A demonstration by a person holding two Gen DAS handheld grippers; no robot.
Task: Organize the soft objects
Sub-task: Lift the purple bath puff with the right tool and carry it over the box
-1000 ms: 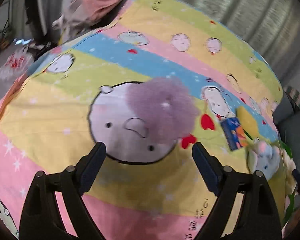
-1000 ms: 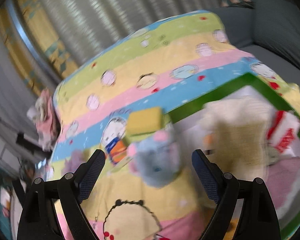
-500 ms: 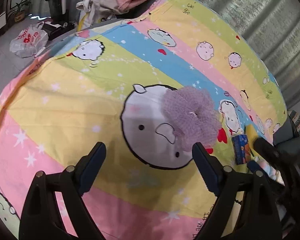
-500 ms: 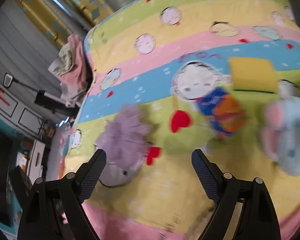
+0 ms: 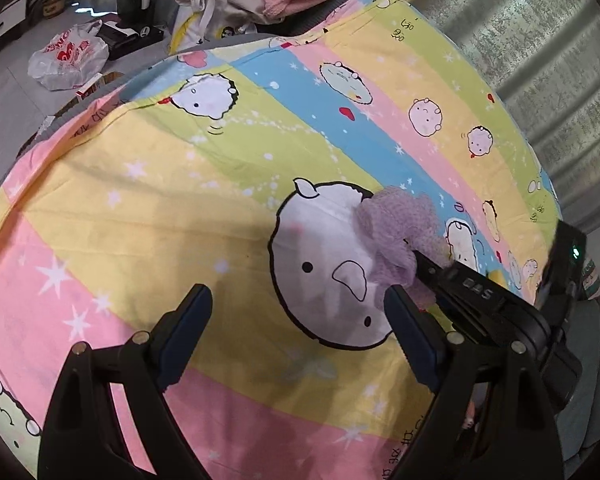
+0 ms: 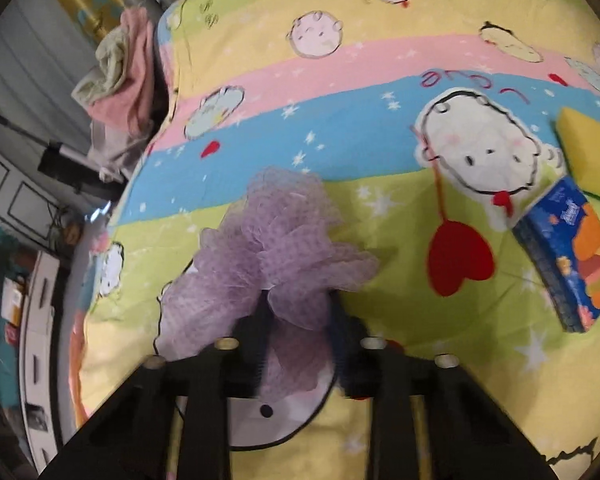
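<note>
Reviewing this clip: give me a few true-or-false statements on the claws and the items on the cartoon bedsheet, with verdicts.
1. The right claw is closing on the purple bath pouf. True.
2. The left claw grips the pouf. False: it is open and holds nothing.
3. A yellow sponge lies beside a blue tissue pack. True.
4. The pouf sits in a box. False: it lies on the bedsheet.

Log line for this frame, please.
right gripper: jaws closing on purple bath pouf | left gripper: open, empty | pouf on bedsheet
</note>
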